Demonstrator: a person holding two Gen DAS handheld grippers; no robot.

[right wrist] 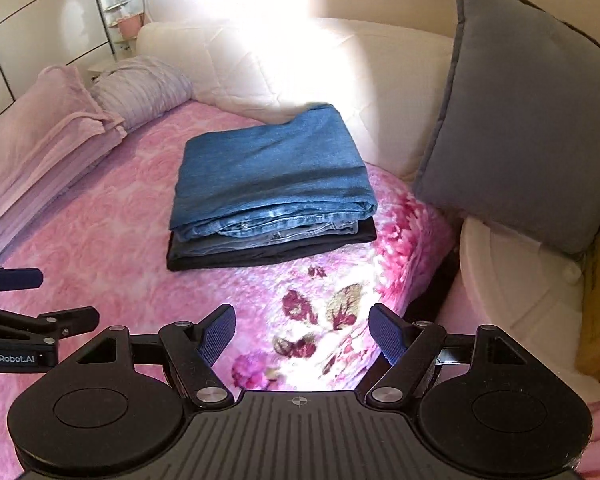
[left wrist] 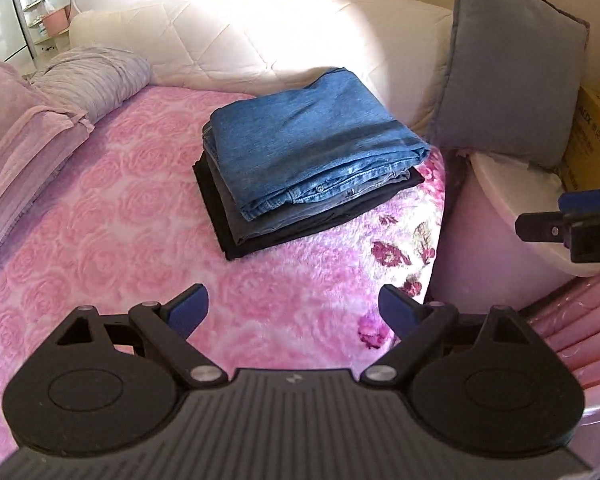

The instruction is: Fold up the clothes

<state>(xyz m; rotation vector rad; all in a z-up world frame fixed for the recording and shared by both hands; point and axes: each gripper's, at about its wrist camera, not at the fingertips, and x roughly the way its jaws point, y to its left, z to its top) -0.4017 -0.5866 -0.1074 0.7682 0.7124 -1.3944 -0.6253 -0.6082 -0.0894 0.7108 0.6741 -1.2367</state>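
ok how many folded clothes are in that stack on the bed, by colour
Blue denim: 1, the top piece
Grey: 1, the middle piece
Black: 1, the bottom piece
Total: 3 layers that show at the stack's edge; any thinner piece hidden inside cannot be told.

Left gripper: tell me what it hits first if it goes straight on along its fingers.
Probably the pink blanket just ahead of the open, empty left gripper, short of the folded clothes stack; depth is uncertain.
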